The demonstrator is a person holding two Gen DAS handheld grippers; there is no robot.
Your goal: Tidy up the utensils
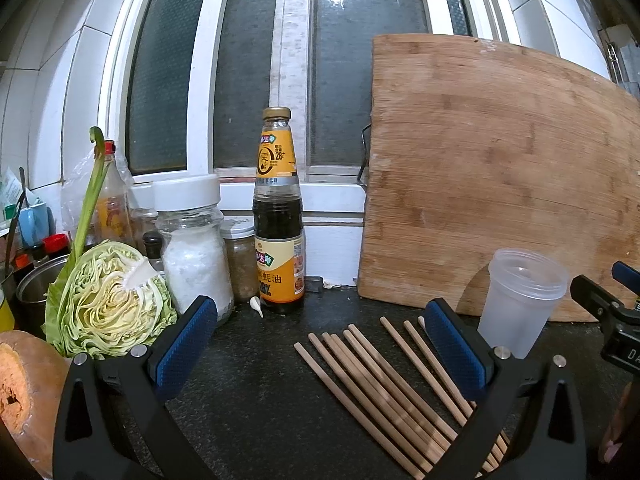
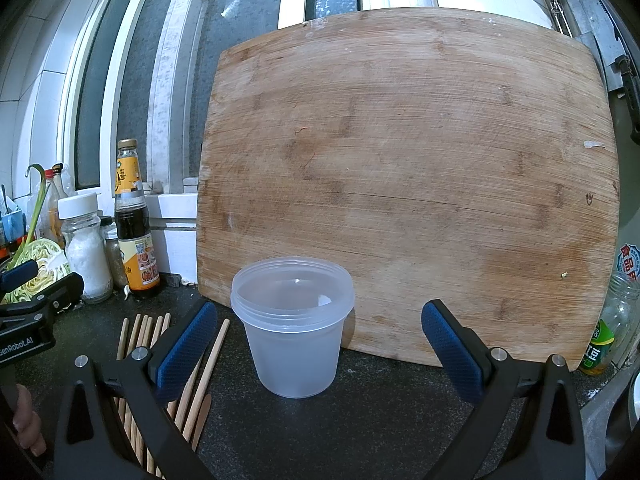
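Left wrist — left gripper [image 1: 320, 336] released over chopsticks [image 1: 384, 384], right gripper [image 2: 320, 340] released — cup [image 2: 294, 328].

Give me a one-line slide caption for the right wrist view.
Open right gripper faces an empty plastic cup before a leaning cutting board, chopsticks lying left.

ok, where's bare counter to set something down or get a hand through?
Free: dark counter between the cut cabbage half and the wooden chopsticks, in front of the dark sauce bottle. Also right of the clear plastic cup, below the leaning wooden cutting board. Crowded: back-left jars by the white-lidded salt jar.
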